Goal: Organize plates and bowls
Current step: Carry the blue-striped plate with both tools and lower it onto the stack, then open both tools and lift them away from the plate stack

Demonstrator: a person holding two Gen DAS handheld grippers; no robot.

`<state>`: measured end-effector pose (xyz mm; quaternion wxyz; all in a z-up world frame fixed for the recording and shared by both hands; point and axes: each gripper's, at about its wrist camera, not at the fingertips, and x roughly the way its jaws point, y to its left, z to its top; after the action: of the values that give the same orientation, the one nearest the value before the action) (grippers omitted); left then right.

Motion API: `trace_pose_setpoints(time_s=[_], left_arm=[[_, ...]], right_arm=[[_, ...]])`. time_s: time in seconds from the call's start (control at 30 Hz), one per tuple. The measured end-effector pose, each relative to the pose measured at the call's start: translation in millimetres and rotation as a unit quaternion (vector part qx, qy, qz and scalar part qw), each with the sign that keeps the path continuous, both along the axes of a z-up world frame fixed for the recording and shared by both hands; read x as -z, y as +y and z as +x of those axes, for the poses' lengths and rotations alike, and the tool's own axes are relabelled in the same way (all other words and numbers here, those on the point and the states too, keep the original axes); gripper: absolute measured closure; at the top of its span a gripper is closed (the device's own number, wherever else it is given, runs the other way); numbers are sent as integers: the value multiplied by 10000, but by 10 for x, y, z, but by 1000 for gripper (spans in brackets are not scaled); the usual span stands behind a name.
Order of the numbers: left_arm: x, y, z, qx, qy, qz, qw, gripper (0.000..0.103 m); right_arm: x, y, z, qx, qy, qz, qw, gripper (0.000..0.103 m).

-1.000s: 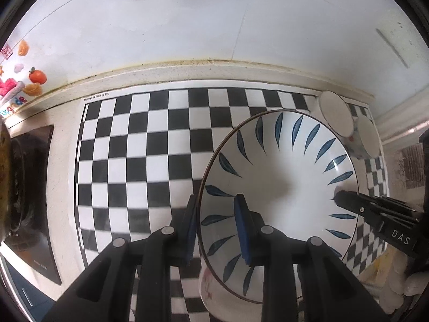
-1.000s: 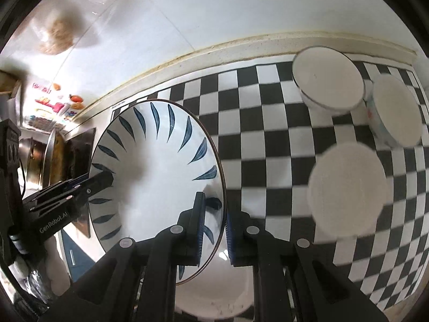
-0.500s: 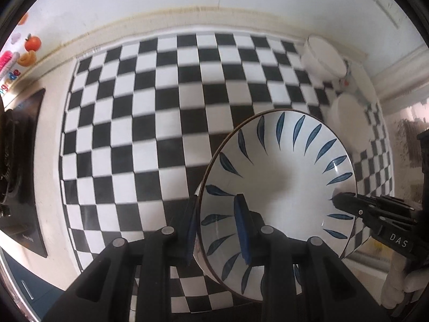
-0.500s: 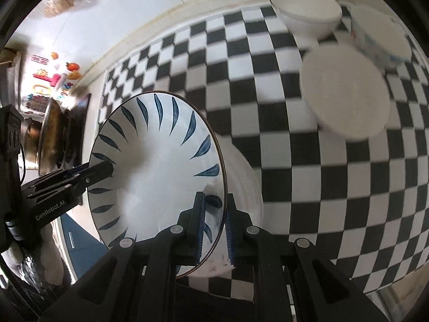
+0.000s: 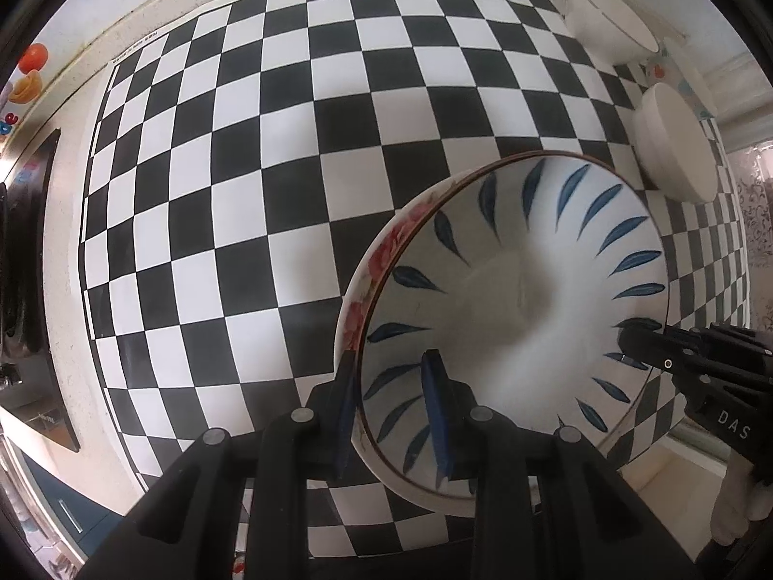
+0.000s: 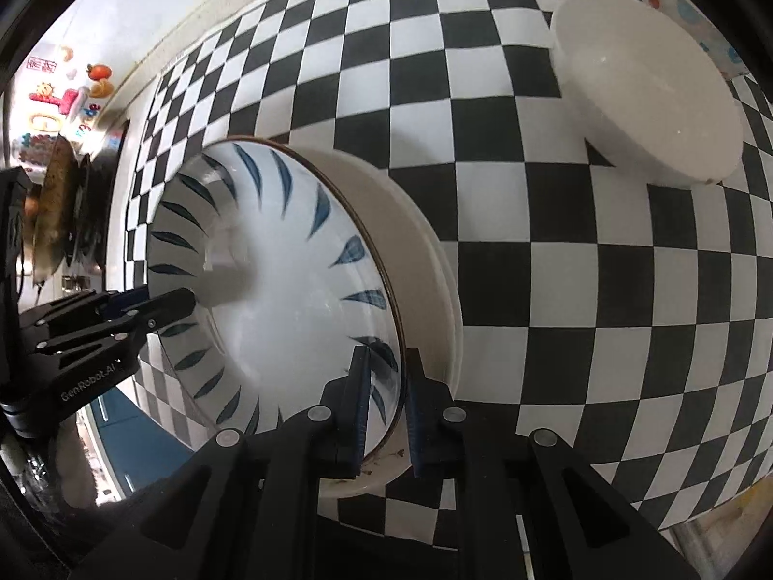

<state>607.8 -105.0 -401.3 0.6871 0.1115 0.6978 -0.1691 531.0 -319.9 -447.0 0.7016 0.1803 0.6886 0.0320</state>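
Note:
A white bowl with blue leaf marks hangs between both grippers, low over a white dish with red flowers on its rim that lies on the checkered mat. My left gripper is shut on the bowl's left rim. My right gripper is shut on the opposite rim. Each gripper shows in the other's view, the right gripper at the right edge and the left gripper at the left. I cannot tell whether the bowl touches the dish.
The black and white checkered mat covers the counter. A plain white bowl sits beyond the dish, with another white bowl and a spotted one behind it. A black stove lies at the left.
Both grippers have come down with the blue-leaf bowl toward the mat. The flowered dish has come into view beneath it, and the white bowls at the back have slid toward the frame's edge.

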Motion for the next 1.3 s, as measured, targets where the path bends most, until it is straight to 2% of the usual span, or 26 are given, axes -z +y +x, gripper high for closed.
trace_pose_setpoints(time_s=[0.57,0.9,0.93,1.0,1.07,1.13,1.17,1.2,1.23,1.27,1.3], left_arm=[[138,-60,-22,-58,161,128,9998,79],[106,-33,-59,-132,-5,290,9995,78],[89,-23,-59,-163,-37,282,9995,78],[38,-27,-84,-183,-106,268,9994,78],[-33,-27,-112,-161,-246,290,9991,78],[-142,-21,-166,-111,-432,298,9986,71],[-193,-44,-187,-105,-488,281,9984,62],[-258,-41,-204,-111,-573,252,9980,51],[-310,-44,-213,-96,-614,227,9978,45],[-371,-45,-227,-80,-651,184,9977,30],[-414,-46,-234,-82,-678,148,9976,20]], right_arm=[[126,-33,128,227,423,145,9987,87],[-10,83,152,215,401,-250,9986,83],[-47,105,155,190,366,-300,9987,80],[-125,151,151,138,293,-381,9987,65],[-209,201,140,96,204,-469,9986,42],[-308,274,128,3,92,-595,9982,28],[-357,314,122,-39,57,-666,9978,23],[-413,360,113,-93,29,-770,9970,21],[-466,395,102,-113,-13,-838,9964,21],[-551,433,80,-97,-98,-896,9959,21],[-609,466,64,-66,-154,-928,9955,21]])
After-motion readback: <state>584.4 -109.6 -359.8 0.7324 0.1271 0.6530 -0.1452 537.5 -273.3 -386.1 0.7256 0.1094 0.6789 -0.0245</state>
